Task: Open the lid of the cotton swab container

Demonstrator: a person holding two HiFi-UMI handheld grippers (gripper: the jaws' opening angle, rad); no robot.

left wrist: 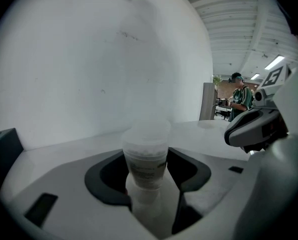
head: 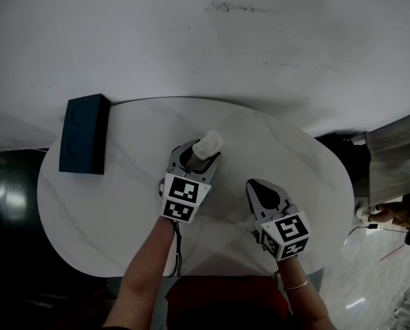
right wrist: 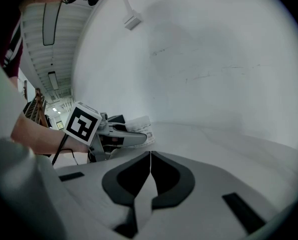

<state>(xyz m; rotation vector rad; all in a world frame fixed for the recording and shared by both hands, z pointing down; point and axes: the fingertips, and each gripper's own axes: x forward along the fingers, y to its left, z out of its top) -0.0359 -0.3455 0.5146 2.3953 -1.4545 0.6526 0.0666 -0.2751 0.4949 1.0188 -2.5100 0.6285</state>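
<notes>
— Where is the cotton swab container (left wrist: 146, 154)?

— Between the jaws of the left gripper (head: 195, 158), over the middle of the desk (head: 122, 225). It is a small, slightly tapered tube of frosted, see-through plastic with a printed band round its body. The jaws are closed on its lower part.

— And the lid (left wrist: 148, 133)?

— Still on. It is a paler, wider round cap sitting over the top rim, clear of the jaws. From the head view the container points away from the person, its white end sticking out past the jaw tips. Whether it touches the desk I cannot tell.

— What do the jaws themselves look like?

— Smooth pale grey shells with dark, matte, curved inner faces; those dark faces hug the tube on both sides.

— The right gripper (right wrist: 150, 171)?

— Its jaws are pressed together, the dark faces meeting in one thin line with nothing between them. It hangs over the desk just to the right of the left gripper, apart from it and from the container. Each gripper carries a white cube with black square markers.

— The desk?

— An oval top, white and glossy, with faint grey veins like marble. A dark blue box (head: 85, 135), rectangular with a matte surface, lies near its far left edge, well apart from both grippers. Behind rises a plain white wall (head: 205, 40) with a few scuffs
</notes>
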